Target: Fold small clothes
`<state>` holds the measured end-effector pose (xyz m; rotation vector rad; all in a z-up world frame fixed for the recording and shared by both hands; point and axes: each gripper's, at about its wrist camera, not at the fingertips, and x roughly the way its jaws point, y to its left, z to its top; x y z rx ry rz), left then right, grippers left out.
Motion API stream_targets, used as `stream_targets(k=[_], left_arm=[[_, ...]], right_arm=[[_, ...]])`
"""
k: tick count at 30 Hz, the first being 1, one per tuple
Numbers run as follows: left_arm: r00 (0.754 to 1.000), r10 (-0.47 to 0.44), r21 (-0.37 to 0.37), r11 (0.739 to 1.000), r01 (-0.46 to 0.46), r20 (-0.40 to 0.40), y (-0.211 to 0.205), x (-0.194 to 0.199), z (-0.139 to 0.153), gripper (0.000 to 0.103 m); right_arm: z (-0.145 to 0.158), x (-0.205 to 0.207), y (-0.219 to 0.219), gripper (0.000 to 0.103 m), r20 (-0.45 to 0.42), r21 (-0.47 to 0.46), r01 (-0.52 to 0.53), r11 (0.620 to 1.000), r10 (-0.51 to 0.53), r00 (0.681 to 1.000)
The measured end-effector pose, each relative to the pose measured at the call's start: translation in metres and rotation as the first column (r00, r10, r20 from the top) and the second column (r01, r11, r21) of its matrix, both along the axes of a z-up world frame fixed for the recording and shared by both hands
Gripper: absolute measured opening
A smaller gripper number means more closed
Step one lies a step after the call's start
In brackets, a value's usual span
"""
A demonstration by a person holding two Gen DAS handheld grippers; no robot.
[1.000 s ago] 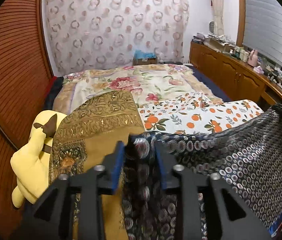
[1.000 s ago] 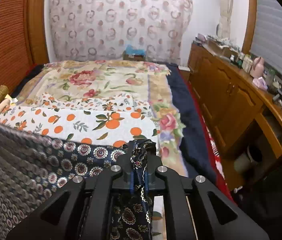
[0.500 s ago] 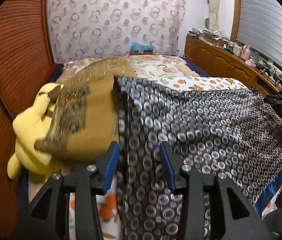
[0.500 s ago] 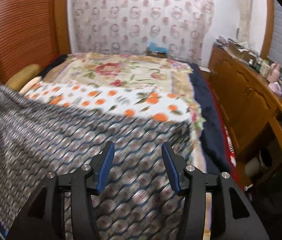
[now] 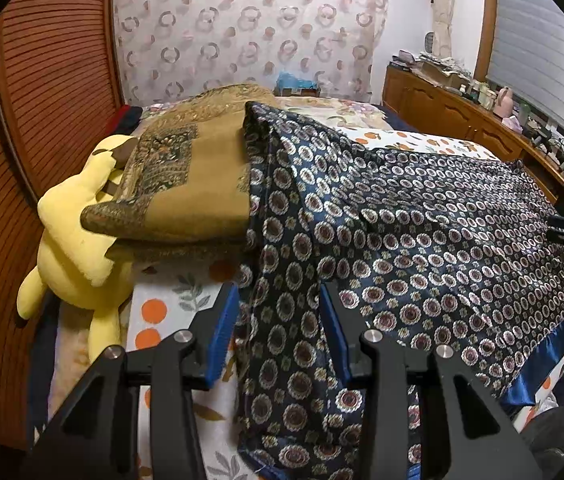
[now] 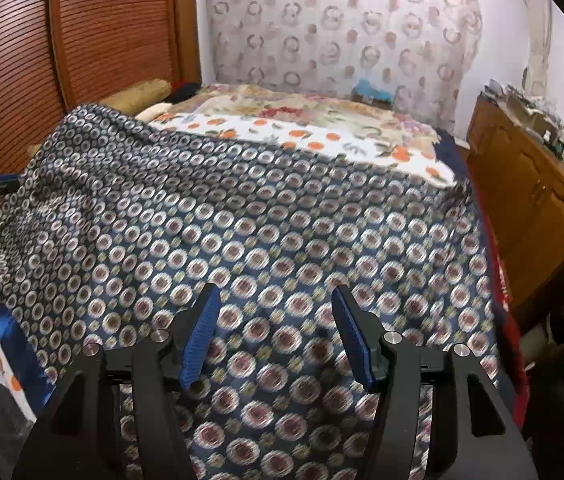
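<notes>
on the bed (image 6: 366, 120) the navy patterned cloth (image 5: 422, 216) lies spread beneath both tongs — left gripper (image 5: 280, 322) and right gripper (image 6: 274, 330) gape, seemingly clear of it — long axis crosswise.

A patterned curtain (image 6: 346, 36) hangs behind the bed (image 6: 314, 114), slatted wooden doors (image 5: 42, 92) left, wooden cabinets (image 6: 522, 200) right.

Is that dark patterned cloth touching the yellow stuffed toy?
Apart. The left wrist view shows the patterned cloth draped right of a folded golden cloth, which lies between it and the yellow plush toy.
</notes>
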<state>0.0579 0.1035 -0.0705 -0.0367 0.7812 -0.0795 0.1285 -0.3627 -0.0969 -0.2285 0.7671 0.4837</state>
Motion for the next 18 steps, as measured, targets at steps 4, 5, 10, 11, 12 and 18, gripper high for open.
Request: stream_targets(k=[4,5,10,11,12,18], left_arm=[[1.000,0.019,-0.001,1.000,-0.019,-0.009,0.006,-0.005,-0.005,0.040],[1.000,0.023,-0.002,1.000,-0.023,-0.015,0.007,-0.007,-0.007,0.040],[0.999,0.032,-0.013,0.999,-0.033,-0.024,0.012,-0.016,-0.012,0.041],[0.999,0.034,-0.016,0.999,-0.035,-0.028,0.012,-0.019,-0.013,0.041],[0.999,0.035,-0.019,0.999,-0.036,-0.030,0.013,-0.021,-0.015,0.040],[0.998,0.042,-0.043,0.998,-0.044,-0.048,0.016,-0.032,-0.023,0.040]], right_arm=[[-0.008,-0.008,0.003,0.059,-0.009,-0.012,0.014,1.000,-0.014,1.000],[-0.010,-0.012,0.004,0.059,-0.007,-0.011,0.015,1.000,-0.015,1.000],[-0.011,-0.021,0.006,0.059,-0.015,-0.005,0.016,1.000,-0.016,1.000],[-0.013,-0.023,0.006,0.059,-0.015,-0.007,0.018,1.000,-0.018,1.000],[-0.014,-0.023,0.006,0.059,-0.016,-0.008,0.020,1.000,-0.020,1.000],[-0.020,-0.028,0.007,0.059,-0.020,-0.012,0.026,1.000,-0.026,0.999]])
